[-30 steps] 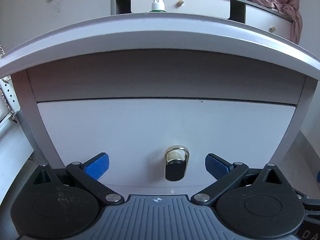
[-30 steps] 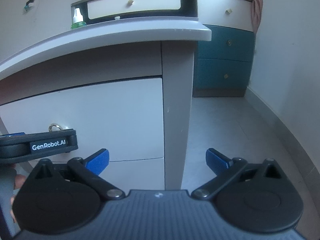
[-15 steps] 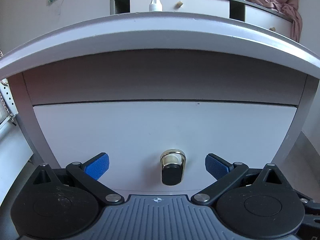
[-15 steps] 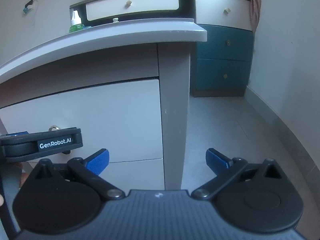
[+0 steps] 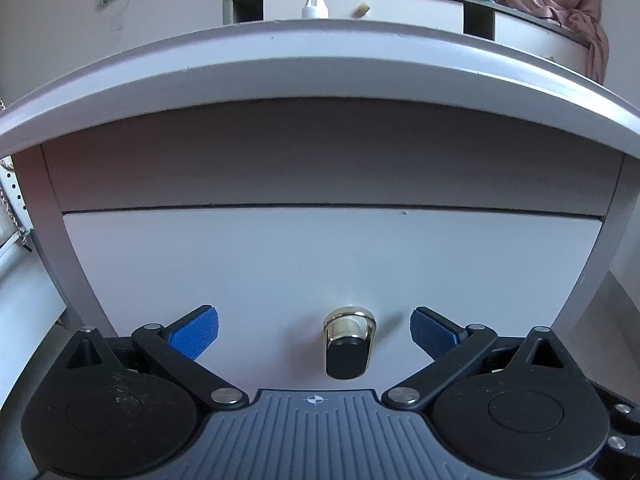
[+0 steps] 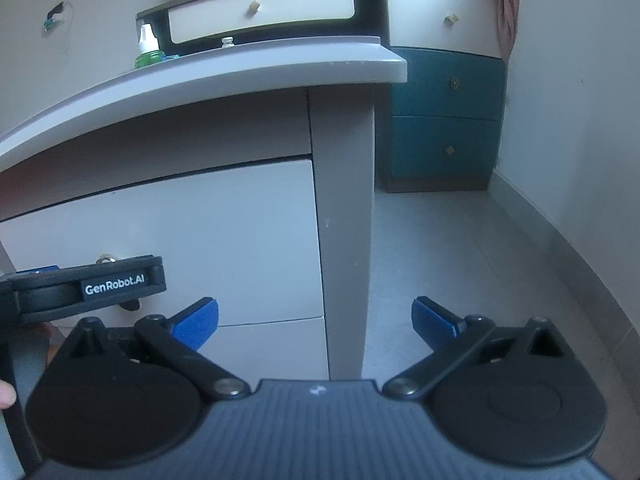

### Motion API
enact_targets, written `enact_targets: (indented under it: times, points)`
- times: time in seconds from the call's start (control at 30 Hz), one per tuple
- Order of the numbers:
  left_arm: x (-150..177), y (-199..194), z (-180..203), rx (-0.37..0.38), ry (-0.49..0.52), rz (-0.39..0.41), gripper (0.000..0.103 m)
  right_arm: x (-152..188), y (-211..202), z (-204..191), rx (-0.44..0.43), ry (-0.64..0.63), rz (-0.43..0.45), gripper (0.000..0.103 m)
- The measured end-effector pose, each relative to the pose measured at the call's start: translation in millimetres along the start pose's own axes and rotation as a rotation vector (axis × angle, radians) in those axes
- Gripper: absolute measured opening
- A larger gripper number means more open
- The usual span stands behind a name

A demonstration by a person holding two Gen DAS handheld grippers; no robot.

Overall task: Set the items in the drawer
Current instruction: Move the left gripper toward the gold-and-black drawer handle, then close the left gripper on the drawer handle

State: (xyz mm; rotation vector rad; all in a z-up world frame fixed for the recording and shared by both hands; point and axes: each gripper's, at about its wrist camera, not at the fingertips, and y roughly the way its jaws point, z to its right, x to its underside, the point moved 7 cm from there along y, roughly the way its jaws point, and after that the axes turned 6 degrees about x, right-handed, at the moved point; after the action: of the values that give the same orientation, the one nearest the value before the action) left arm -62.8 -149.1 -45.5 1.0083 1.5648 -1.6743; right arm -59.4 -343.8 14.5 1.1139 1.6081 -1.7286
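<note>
A white drawer front (image 5: 320,264) sits shut under a grey desk top (image 5: 320,64). Its gold and black knob (image 5: 349,340) lies between the blue pads of my left gripper (image 5: 314,332), which is open and close to the drawer face. In the right wrist view the same drawer (image 6: 180,232) is at the left, with the left gripper's body (image 6: 92,286) in front of the knob (image 6: 106,258). My right gripper (image 6: 314,320) is open and empty, facing the desk's leg (image 6: 344,220). A green bottle with a white cap (image 6: 149,50) and a small vial (image 6: 227,42) stand on the desk.
A dresser with white and teal drawers (image 6: 444,112) stands behind the desk against the wall. Pink cloth (image 5: 560,4) hangs over its right end. Bare floor (image 6: 460,248) stretches right of the desk leg. A fingertip (image 6: 6,396) shows at the left edge.
The left gripper has dropped slightly and shifted so the knob sits a little right of centre between its pads. The right gripper has drifted a bit, with the desk leg now more central.
</note>
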Motion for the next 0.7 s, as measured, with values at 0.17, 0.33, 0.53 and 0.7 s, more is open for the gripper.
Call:
enact_targets:
  times: [0.17,0.33,0.53,0.7]
  points:
    - [17.1,-16.9,18.3,-0.003,-0.02,-0.014,0.103,-0.4,0.1,1.9,-0.001,0.002,0.004,0.103]
    - [32.2,-34.8,33.9,-0.002,-0.016,-0.001,0.103,1.4,0.2,0.8,0.001,0.003,0.005,0.103]
    - [45.1,-60.7,57.4,-0.01,0.012,0.035,0.102,0.3,1.3,0.6,0.0,0.004,0.007,0.103]
    - [51.0,-82.3,77.6,-0.016,0.062,0.07,0.098,0.1,2.2,1.5,-0.001,0.008,0.006,0.103]
